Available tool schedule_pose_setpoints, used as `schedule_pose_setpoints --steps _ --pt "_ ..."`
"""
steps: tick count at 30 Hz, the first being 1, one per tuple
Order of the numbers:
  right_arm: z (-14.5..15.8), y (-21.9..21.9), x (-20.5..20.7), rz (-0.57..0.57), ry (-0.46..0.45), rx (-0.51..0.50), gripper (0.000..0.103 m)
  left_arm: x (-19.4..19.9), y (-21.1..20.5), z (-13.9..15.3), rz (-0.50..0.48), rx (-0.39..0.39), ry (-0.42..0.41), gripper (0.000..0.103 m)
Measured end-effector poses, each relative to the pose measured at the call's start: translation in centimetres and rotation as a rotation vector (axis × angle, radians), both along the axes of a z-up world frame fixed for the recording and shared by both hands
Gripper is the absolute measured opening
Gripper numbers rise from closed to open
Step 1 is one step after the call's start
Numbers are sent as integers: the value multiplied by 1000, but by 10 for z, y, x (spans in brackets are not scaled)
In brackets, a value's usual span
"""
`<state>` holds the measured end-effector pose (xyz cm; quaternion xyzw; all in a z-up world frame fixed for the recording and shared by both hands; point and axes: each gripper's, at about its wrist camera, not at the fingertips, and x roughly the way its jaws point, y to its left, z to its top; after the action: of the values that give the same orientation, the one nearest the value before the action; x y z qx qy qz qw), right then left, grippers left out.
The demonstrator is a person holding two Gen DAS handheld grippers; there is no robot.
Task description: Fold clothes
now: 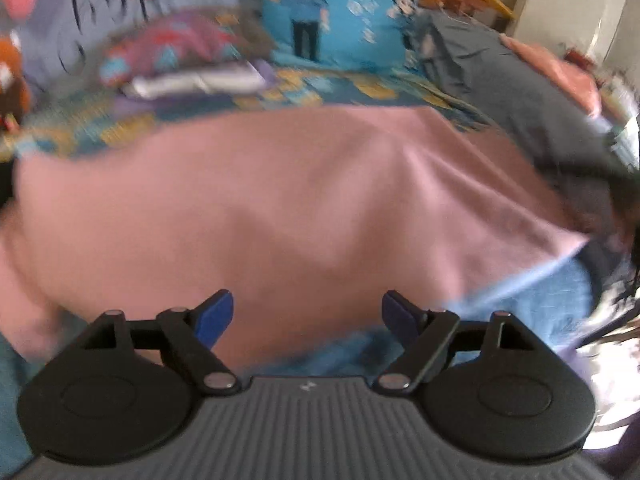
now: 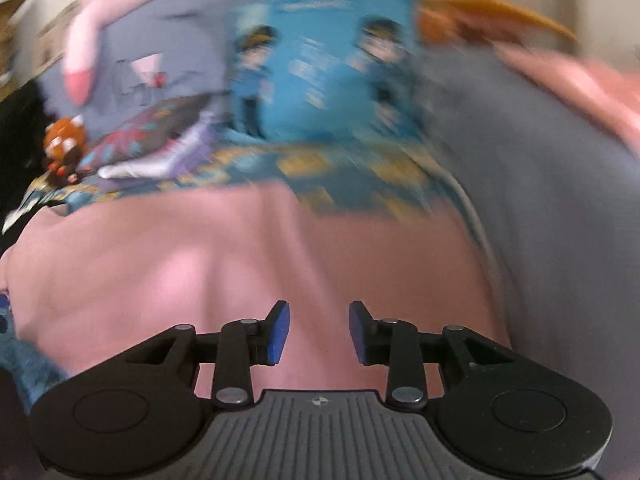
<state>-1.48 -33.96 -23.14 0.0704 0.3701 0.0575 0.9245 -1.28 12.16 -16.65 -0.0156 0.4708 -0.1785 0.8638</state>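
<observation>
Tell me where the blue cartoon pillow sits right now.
The blue cartoon pillow stands at the top centre of both wrist views, beyond the pink garment, between the grey pillow on its left and the grey clothes on its right.

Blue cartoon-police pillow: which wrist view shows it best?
The left wrist view. There the blue cartoon-police pillow is fairly sharp, and the uniformed figure printed on it is clear, though the top edge is cut off. The right wrist view shows the same pillow more completely, but motion blur smears its figures and print.

Parted right tongs (image 2: 318, 330) over pink garment (image 2: 240, 264)
</observation>
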Motion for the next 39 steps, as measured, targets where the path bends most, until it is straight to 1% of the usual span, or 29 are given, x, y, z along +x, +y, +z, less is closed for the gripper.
schedule_pose_setpoints --steps 2,4,5,7,11,14,16,17,18,19,20,21,22,25,27,28,30,32,34,37,38,39 --pt "-11 -15 -36 -81 26 71 34 -8 -12 -10 0 -50 72 84" --pt "-23 -25 -61 -152 36 153 38 -14 -24 -19 8 -53 118 84" --pt "-30 -30 -68 -186 36 194 39 -17 -30 -23 12 -52 136 84" --pt "-42 -40 -77 -287 21 291 42 -22 -41 -28 11 -51 155 84" --pt "-61 -56 -78 -503 -26 433 43 -30 -56 -23 -16 -6 130 84" --pt "-78 -70 -72 -665 -53 569 46 -33 -58 -17 -21 -1 110 84" --pt "-91 -78 -72 -767 -62 647 46 -33 -57 -16 -18 6 109 84" --pt "-96 -81 -71 -798 -75 680 45 -32 -58 -16 -17 14 110 84" --pt "-98 -83 -69 -808 -81 696 39 -30 -59 -18 -19 20 113 84" --pt "-100 -84 -67 -817 -87 712 14 -29 -60 -19 -21 25 117 84" --pt "-101 -86 -65 -826 -92 728 7 -28 -61 -20 -22 30 121 84" --pt "-98 -85 -63 -820 -116 729 6 -27 -62 -21 -25 35 125 84" --pt "-89 -81 -63 -790 -161 712 5 -26 -63 -22 -30 39 130 84" --pt "-51 -76 -63 -710 -296 702 5 -22 -67 -26 -46 35 147 84" --pt "-29 -76 -59 -696 -344 700 5 -18 -71 -29 -58 22 157 84" --pt "-17 -77 -56 -695 -355 690 5 -16 -74 -30 -62 13 157 84" --pt "-2 -80 -49 -688 -370 708 5 -12 -78 -33 -61 -7 157 84" --pt "7 -81 -42 -676 -375 728 5 -7 -79 -37 -50 -62 172 84" --pt "14 -81 -29 -666 -372 728 5 -5 -80 -39 -49 -117 187 84" --pt "23 -77 -28 -653 -383 749 5 -6 -83 -44 -60 -166 206 84" --pt "28 -76 -27 -649 -390 752 5 -6 -84 -47 -57 -196 219 84" --pt "33 -76 -25 -643 -398 756 5 -4 -82 -50 -32 -252 242 84"
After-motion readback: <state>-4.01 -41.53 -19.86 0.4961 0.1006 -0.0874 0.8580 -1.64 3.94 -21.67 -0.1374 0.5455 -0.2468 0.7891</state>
